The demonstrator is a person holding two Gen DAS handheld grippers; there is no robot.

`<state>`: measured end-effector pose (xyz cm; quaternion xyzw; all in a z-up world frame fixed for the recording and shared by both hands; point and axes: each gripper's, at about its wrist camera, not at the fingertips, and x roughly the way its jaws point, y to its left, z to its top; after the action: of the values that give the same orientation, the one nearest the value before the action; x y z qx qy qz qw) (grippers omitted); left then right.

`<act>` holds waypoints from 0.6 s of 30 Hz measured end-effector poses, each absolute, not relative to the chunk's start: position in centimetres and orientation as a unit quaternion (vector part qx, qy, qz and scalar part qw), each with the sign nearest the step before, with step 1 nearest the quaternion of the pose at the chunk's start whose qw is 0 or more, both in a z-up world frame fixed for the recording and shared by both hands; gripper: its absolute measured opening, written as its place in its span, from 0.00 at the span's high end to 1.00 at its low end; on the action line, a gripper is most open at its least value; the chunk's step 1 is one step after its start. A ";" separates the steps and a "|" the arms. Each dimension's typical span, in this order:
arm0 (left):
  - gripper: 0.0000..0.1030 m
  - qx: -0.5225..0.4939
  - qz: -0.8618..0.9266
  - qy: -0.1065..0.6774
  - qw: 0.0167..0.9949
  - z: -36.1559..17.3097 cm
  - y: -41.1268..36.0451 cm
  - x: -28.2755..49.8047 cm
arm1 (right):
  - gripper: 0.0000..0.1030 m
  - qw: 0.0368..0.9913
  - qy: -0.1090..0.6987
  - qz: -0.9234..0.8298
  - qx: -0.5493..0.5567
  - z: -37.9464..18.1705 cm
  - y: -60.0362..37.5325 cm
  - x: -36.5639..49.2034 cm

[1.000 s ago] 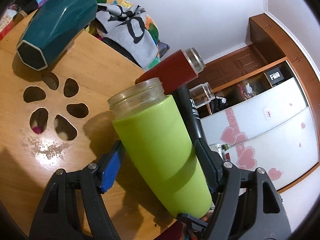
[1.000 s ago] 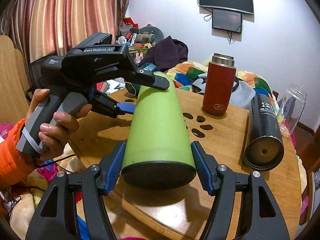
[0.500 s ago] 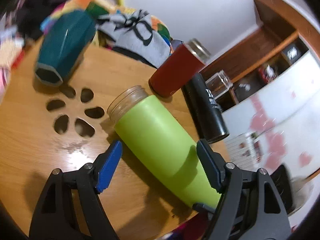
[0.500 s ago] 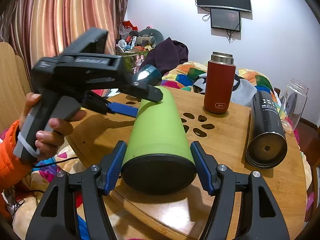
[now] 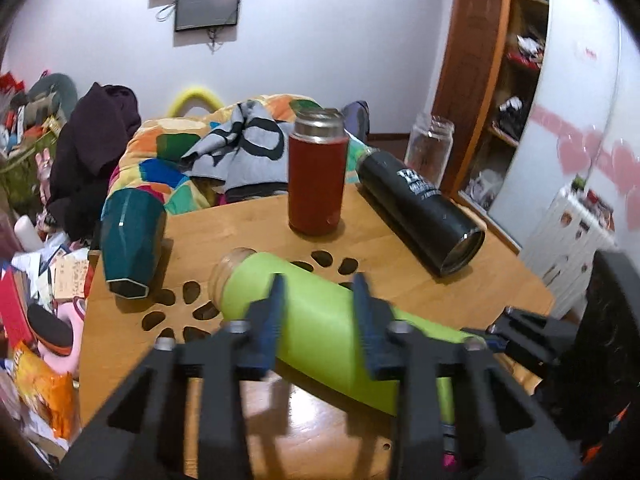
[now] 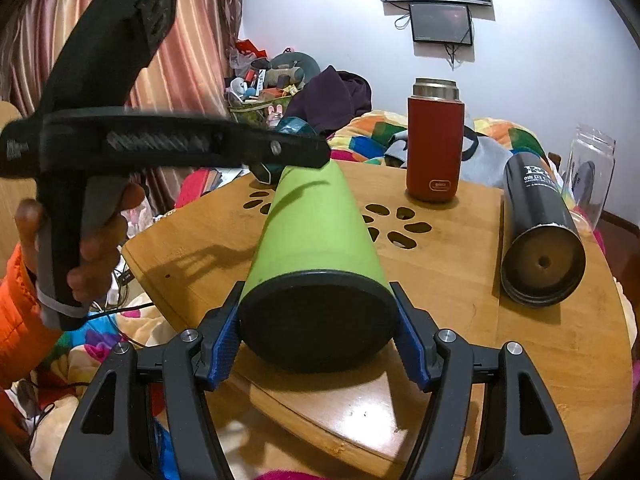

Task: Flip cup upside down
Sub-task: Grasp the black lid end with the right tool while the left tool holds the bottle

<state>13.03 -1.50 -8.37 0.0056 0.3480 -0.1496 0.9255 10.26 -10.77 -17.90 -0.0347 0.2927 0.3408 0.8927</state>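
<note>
The green cup (image 5: 316, 320) with a clear glass neck lies tilted over the wooden table (image 5: 400, 248), mouth toward the paw cut-outs. My right gripper (image 6: 318, 340) is shut on its black base end (image 6: 316, 328), blue pads pressed on both sides. My left gripper (image 5: 318, 312) is rolled over above the cup's middle, its blue pads astride the green body; whether they press on it I cannot tell. The left gripper also shows in the right wrist view (image 6: 296, 152), its finger lying across the cup's top.
A red flask (image 5: 316, 172) stands upright behind the cup. A black flask (image 5: 420, 204) lies on its side at right, a glass jar (image 5: 430, 148) behind it. A teal cup (image 5: 128, 236) lies at the table's left edge. Bedding and clutter surround the table.
My left gripper has swung round and rolled over to sit above the cup's middle. The cup has tipped lower toward the table. My right gripper keeps its hold on the base.
</note>
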 end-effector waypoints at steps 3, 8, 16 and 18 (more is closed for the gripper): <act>0.86 0.021 -0.152 0.337 0.929 -8.5 -2.0 12.7 | 0.39 0.893 0.294 0.339 -0.031 -17.8 -11.1 10.1; 0.88 0.042 -0.160 0.319 0.933 -7.9 -3.0 12.1 | 0.39 0.901 0.279 0.332 -0.019 -16.7 -12.0 9.5; 0.88 0.030 -0.185 0.295 0.937 -6.4 -3.5 11.4 | 0.39 0.919 0.226 0.323 -0.009 -12.9 -13.8 8.3; 0.88 0.023 -0.191 0.291 0.937 -6.1 -3.3 11.3 | 0.39 0.923 0.213 0.321 -0.013 -12.0 -14.0 8.1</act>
<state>11.28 -3.33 -6.10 0.0228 0.2915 -0.1911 0.9370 8.11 -14.01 -12.02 -0.0133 0.2131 0.3212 0.9226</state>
